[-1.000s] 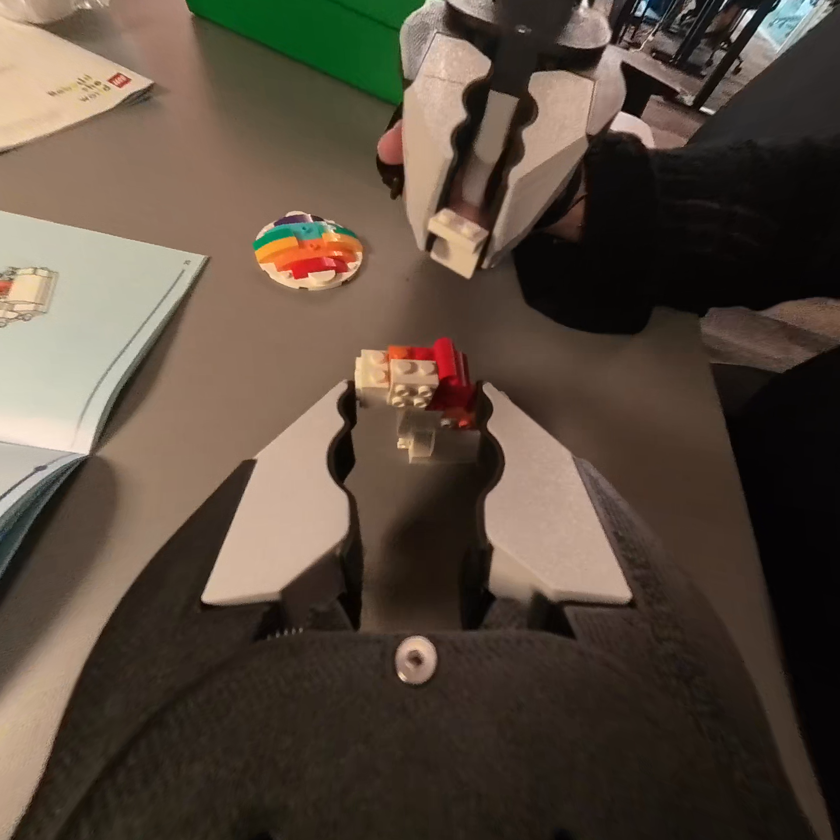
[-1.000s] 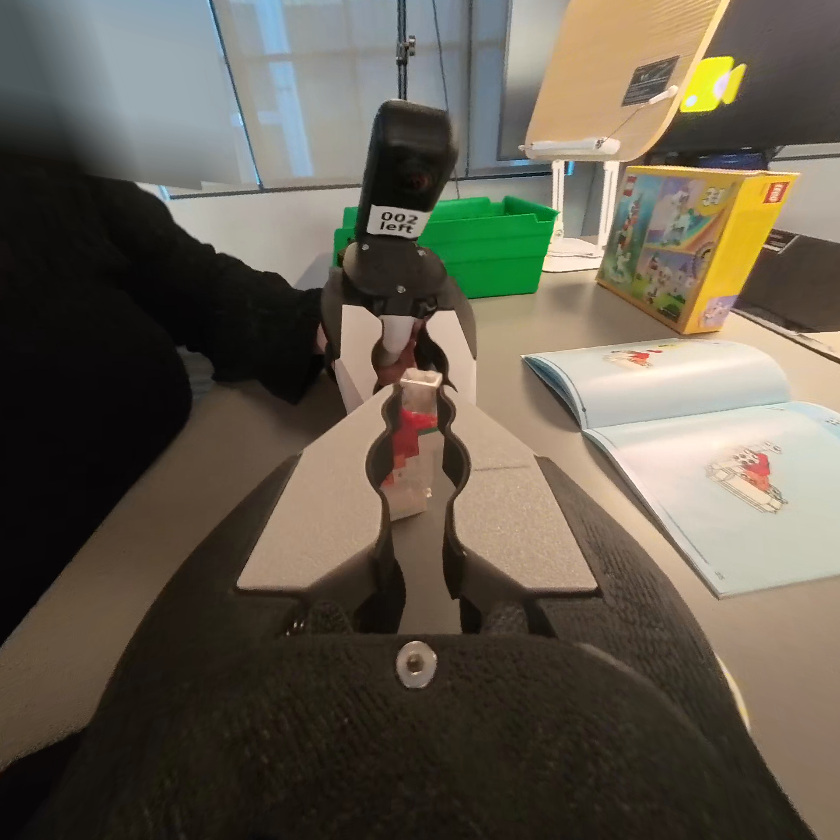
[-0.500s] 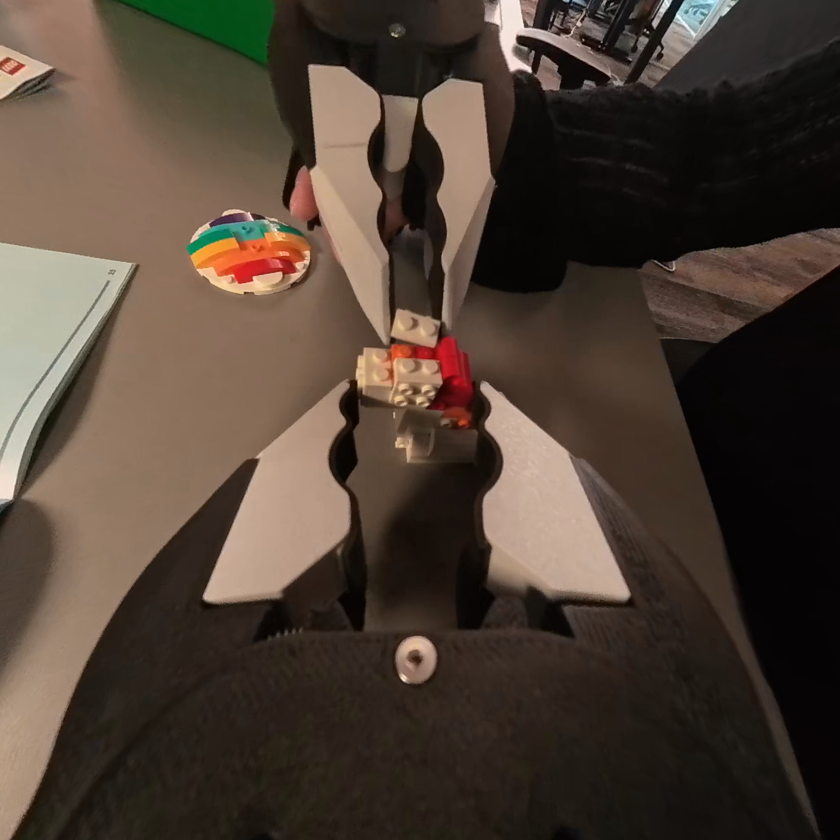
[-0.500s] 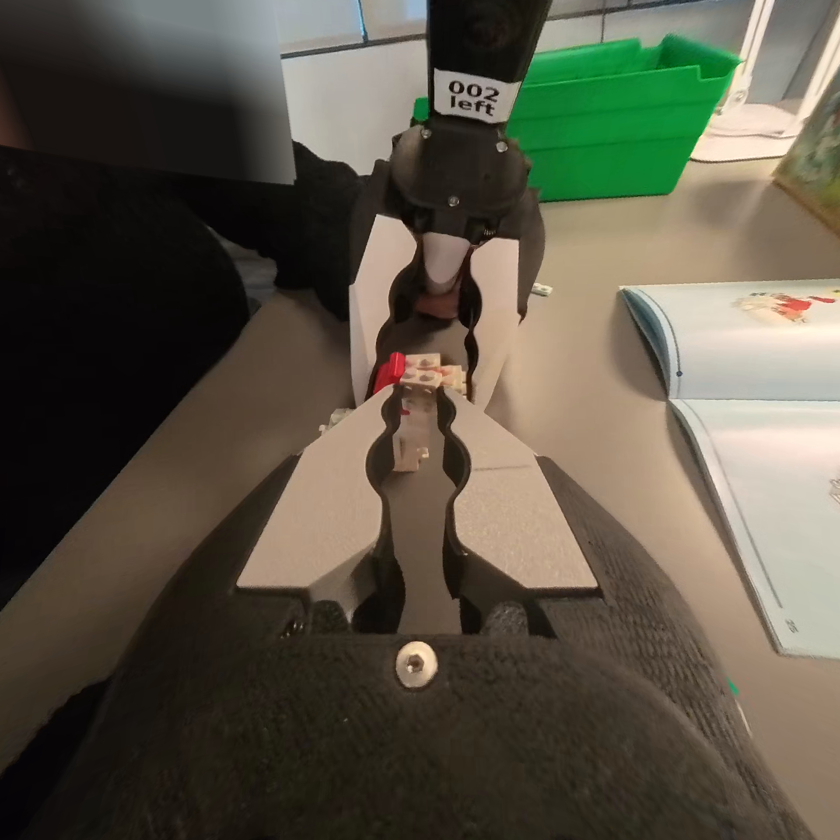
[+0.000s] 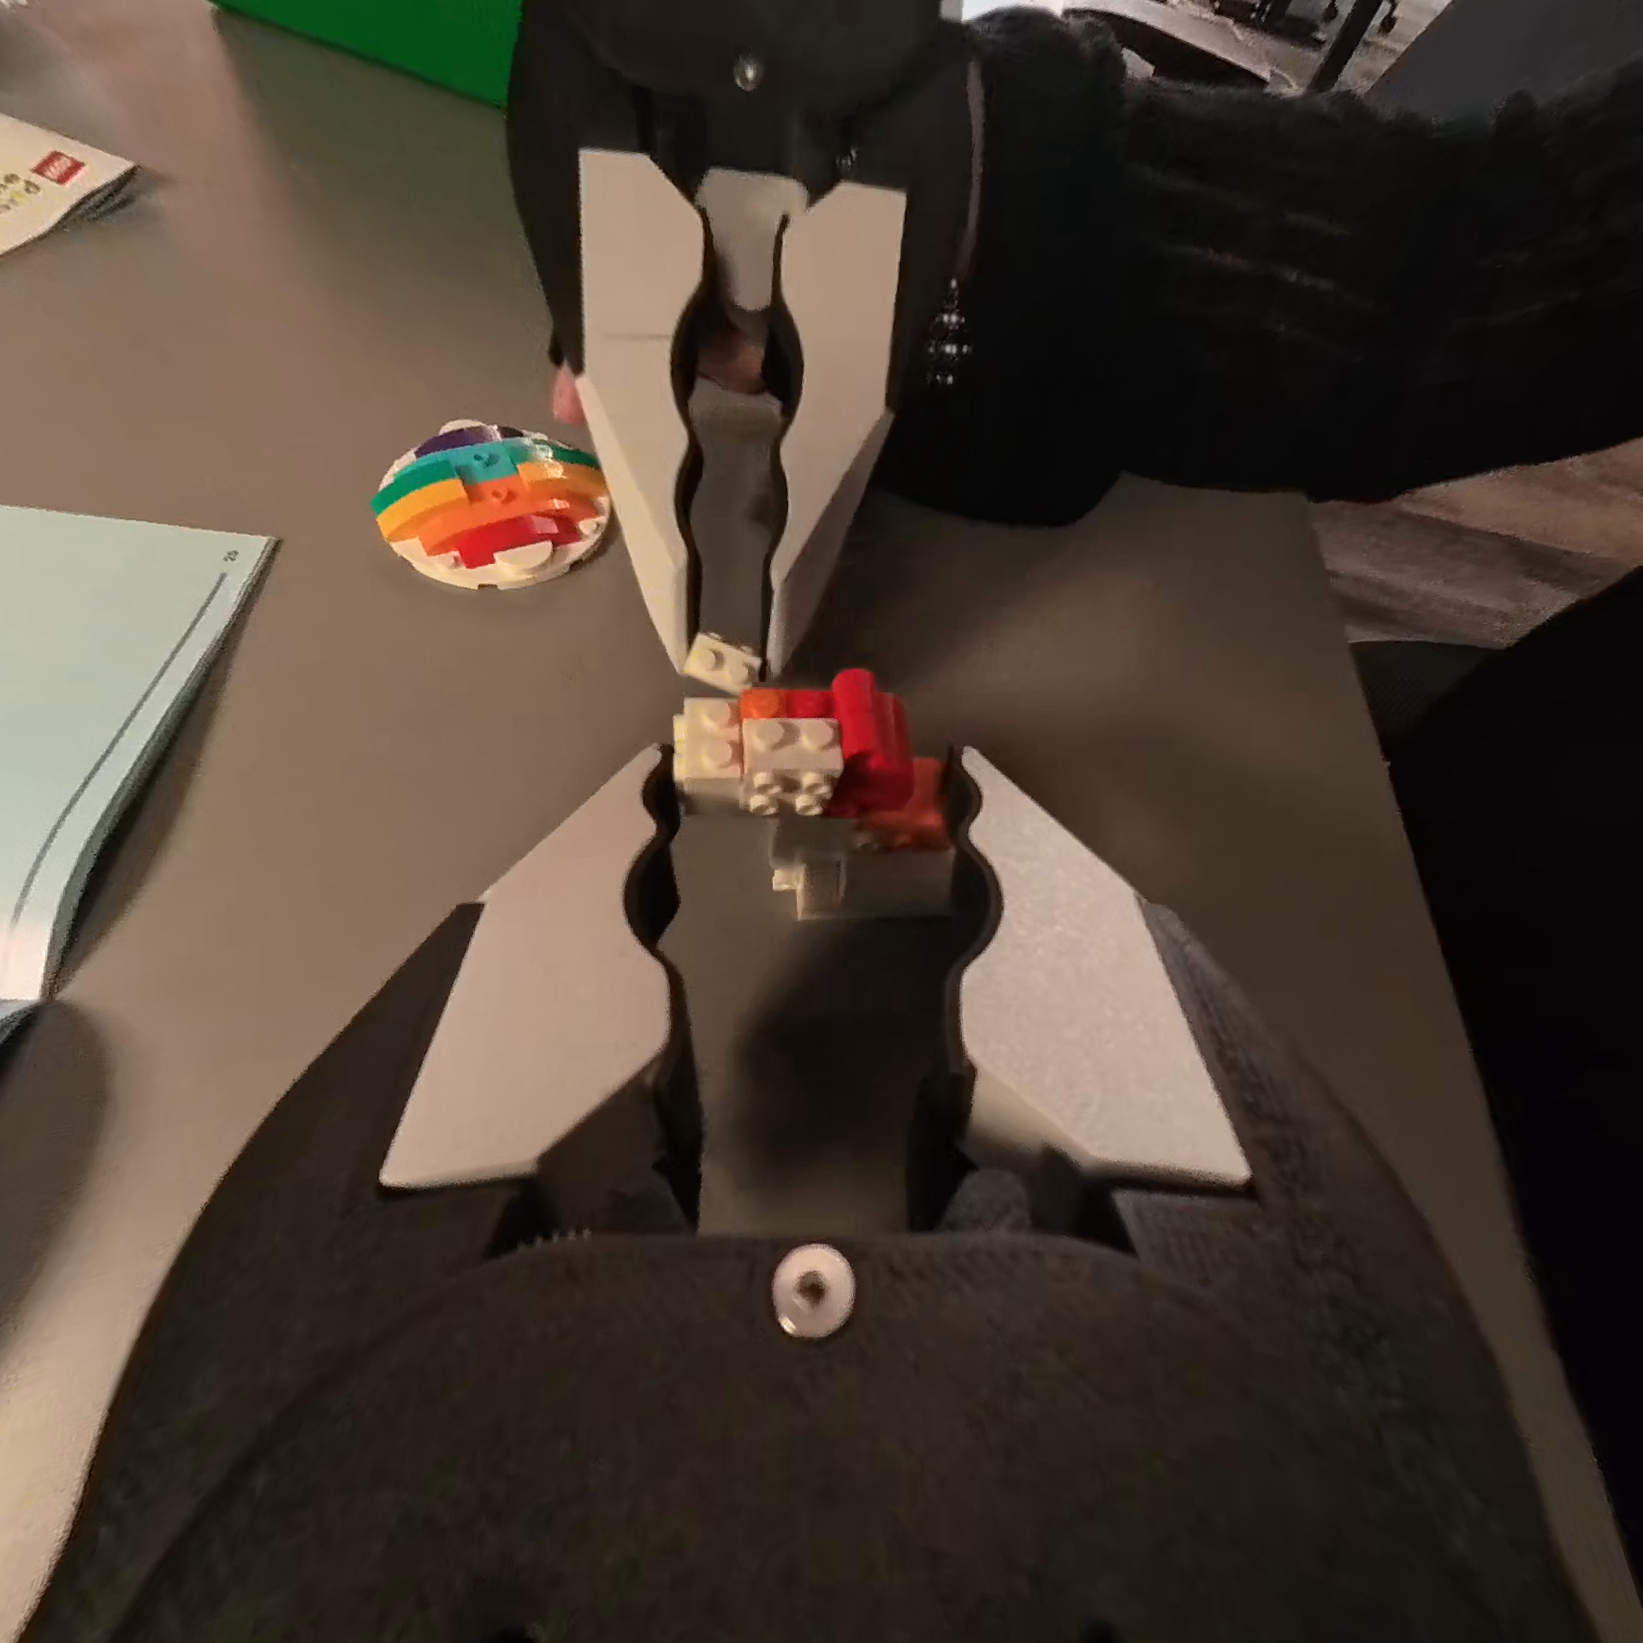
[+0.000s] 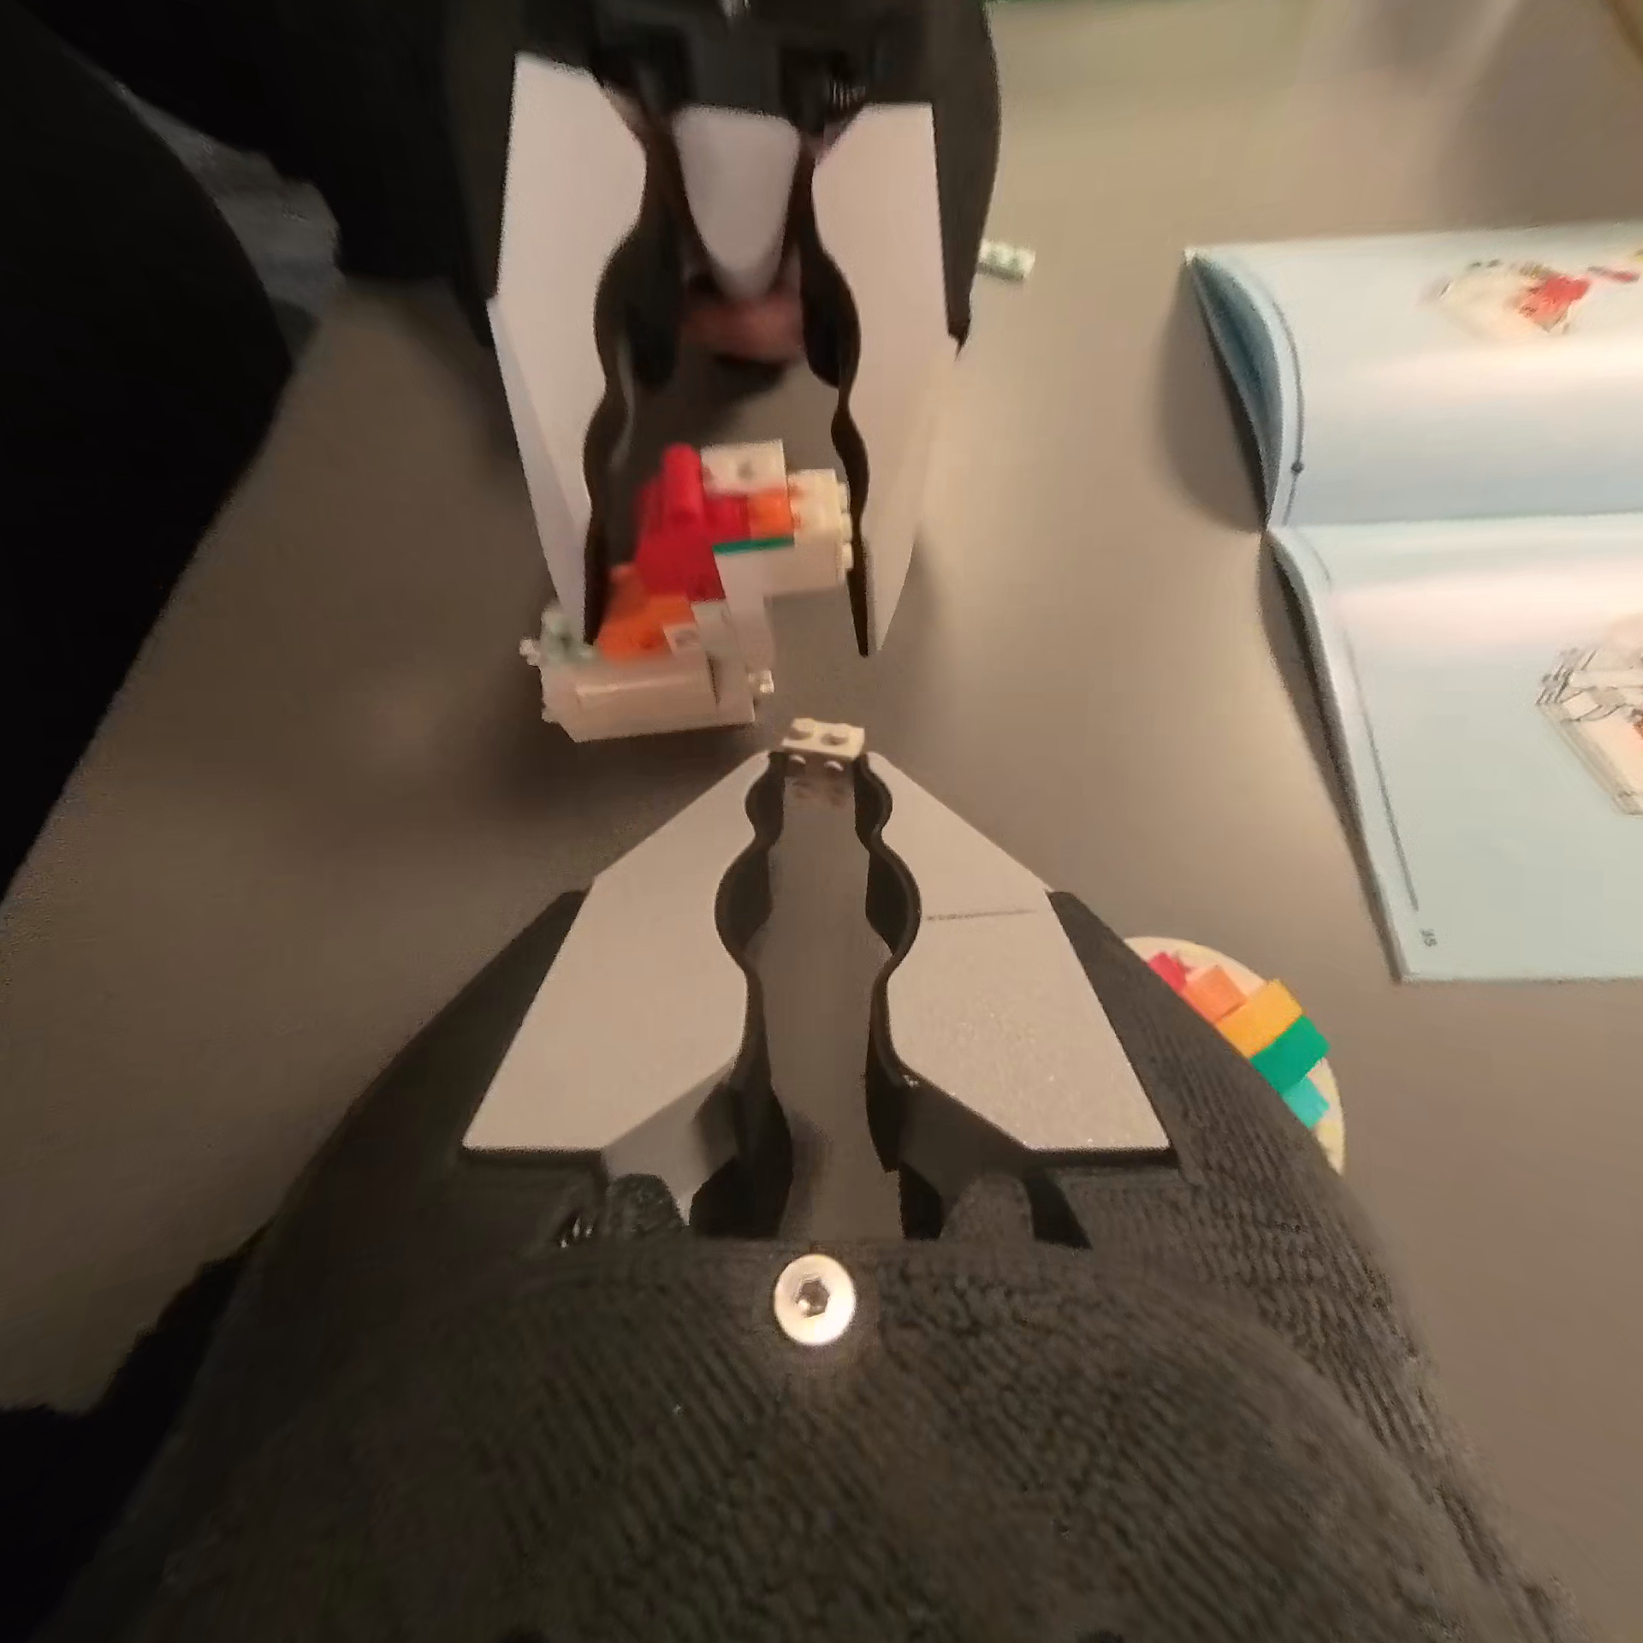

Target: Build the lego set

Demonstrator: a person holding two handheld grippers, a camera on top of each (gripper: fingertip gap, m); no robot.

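My left gripper (image 5: 813, 765) is shut on a white, red and orange lego assembly (image 5: 827, 773), held low over the grey table (image 5: 356, 756). It shows at the top of the right wrist view (image 6: 725, 640) with the assembly (image 6: 702, 569) between its fingers. My right gripper (image 6: 822, 756) is shut on a small white two-stud brick (image 6: 822, 738). In the left wrist view it (image 5: 725, 658) points down at the assembly's far left top corner. The brick (image 5: 722, 662) sits just beyond the assembly, with a small gap in the right wrist view.
A round rainbow lego disc (image 5: 491, 507) lies left of the right gripper and also shows in the right wrist view (image 6: 1262, 1031). An open light-blue booklet (image 5: 98, 693) lies at the left. A green bin (image 5: 382, 36) is at the back. The table edge (image 5: 1334, 711) is close on the right.
The right gripper came down from above to the assembly with the white brick, then shifted slightly left and back. The left gripper kept hold of the assembly.
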